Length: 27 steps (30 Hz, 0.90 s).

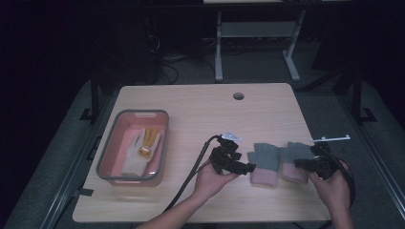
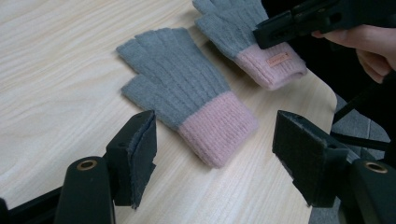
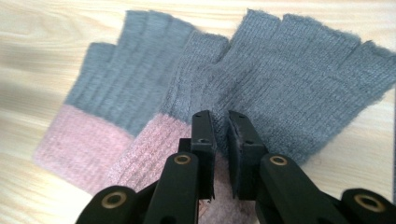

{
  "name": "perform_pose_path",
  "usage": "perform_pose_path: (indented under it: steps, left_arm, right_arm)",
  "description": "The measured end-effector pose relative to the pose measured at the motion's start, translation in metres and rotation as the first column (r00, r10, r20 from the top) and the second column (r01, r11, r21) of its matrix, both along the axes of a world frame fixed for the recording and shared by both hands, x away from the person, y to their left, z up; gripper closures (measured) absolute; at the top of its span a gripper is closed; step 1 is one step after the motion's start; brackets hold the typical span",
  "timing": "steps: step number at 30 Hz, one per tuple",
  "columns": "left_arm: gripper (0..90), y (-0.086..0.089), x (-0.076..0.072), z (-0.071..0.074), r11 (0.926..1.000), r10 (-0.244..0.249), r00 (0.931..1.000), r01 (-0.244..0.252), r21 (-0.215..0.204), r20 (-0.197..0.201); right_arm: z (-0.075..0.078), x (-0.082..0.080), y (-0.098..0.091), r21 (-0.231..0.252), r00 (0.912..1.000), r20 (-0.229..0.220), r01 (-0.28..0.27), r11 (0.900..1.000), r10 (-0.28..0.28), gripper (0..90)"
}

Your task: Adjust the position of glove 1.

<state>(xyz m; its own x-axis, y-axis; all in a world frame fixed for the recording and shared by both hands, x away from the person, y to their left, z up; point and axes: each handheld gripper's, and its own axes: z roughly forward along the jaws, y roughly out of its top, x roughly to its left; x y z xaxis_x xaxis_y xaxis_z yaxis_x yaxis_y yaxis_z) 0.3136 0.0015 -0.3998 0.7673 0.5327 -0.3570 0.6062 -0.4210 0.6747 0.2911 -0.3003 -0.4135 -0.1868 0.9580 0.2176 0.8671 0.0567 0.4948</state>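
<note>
grey tray (image 1: 106, 138) holding glove (image 1: 141, 150), far left

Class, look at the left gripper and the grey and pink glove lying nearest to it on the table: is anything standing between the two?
Nothing visible does. The left gripper has its jaws open, aimed at the pink cuff of the near glove, with bare table between them. The right gripper is at the other glove.

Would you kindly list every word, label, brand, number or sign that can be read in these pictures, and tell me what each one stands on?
No text can be read in these pictures.
Small tag on the pink cuff of the grey fingerless glove that lies farther off in the left gripper view: it bears lettering, too small and blurred to read.
Orange patch on the white glove in the grey-rimmed pink bin: no legible writing.
</note>
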Motion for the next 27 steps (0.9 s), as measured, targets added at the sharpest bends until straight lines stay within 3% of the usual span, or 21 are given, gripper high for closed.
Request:
perform_pose_path:
  steps: [9,16,27]
  left_arm:
    - [30.2,0.003,0.003,-0.001,0.9998,0.019,0.9997,-0.019,-0.008,-0.014]
    - [30.2,0.005,0.005,-0.003,0.9994,0.035,0.9992,-0.035,-0.006,-0.018]
    - [30.1,0.008,0.007,-0.005,0.9986,0.052,0.9983,-0.052,-0.011,-0.025]
  right_arm:
    - [0.010,0.001,0.030,-0.008,0.9973,0.022,-0.070,0.9975,0.071,81.8]
    - [0.006,0.005,0.057,-0.016,0.9912,0.034,-0.128,0.9917,0.128,81.7]
    - [-0.005,0.013,0.076,-0.008,0.9901,0.012,-0.140,0.9901,0.140,81.7]
